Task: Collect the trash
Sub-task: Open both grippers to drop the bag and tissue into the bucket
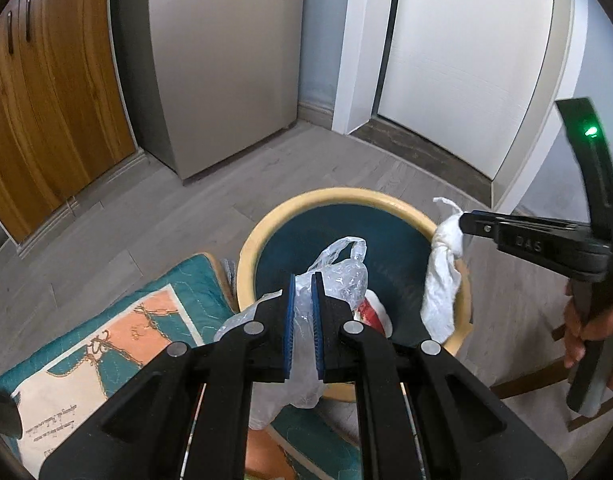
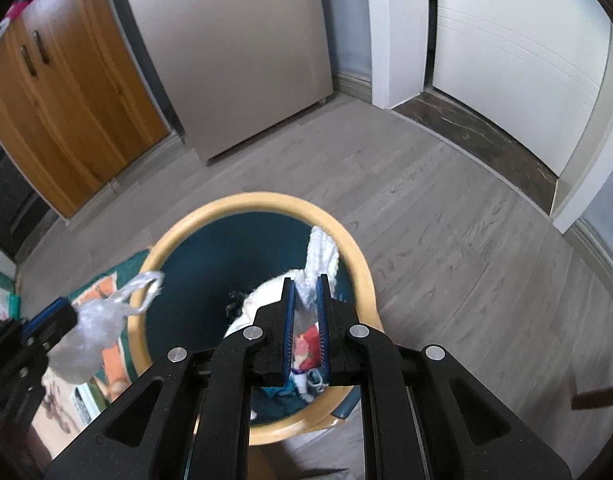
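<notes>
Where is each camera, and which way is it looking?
Left wrist: sits on the left gripper, looking down at the bin; its jaws pinch a clear plastic bag, and a hand shows at right.
Right wrist: sits on the right gripper, looking down into the bin; its jaws pinch a white tissue.
Shared: bin, both grippers, both pieces of trash, wooden cabinet, white door.

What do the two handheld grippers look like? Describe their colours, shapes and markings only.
Both are matte black plastic. The left gripper has angular linkage arms with round silver pivot pins and blue ribbed pads. The right gripper is built the same, with raised lettering on one finger and a small green light glowing on its curved black body.
</notes>
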A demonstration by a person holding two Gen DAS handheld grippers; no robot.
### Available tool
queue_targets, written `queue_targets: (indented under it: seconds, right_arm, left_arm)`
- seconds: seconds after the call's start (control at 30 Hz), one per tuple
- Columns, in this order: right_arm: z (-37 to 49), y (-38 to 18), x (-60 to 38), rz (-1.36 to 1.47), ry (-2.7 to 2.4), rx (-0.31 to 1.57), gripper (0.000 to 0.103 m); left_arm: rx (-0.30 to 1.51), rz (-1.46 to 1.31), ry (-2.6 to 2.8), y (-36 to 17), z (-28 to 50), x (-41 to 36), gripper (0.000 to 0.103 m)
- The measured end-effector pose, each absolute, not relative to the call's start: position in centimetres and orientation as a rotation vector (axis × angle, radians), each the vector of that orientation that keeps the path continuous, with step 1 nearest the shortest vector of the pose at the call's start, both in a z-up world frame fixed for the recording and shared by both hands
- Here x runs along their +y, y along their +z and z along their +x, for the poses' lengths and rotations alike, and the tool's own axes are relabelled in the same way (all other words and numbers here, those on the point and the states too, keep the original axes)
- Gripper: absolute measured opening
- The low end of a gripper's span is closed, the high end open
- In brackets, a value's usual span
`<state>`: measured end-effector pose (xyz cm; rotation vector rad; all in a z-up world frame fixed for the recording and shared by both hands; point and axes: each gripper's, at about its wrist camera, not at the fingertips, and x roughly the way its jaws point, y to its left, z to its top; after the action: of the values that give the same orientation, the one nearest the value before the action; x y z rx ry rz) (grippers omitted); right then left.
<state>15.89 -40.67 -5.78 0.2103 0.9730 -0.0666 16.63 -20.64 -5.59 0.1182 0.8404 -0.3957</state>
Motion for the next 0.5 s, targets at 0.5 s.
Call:
queue_targets:
  seconds: [0.5]
  right_arm:
    - [16.0, -6.5, -40.4, 0.263, 0.0, 0.964, 0.039]
  left_arm:
    - [0.822, 0.035, -0.447, -5.8, 17.5, -21.5, 0.03]
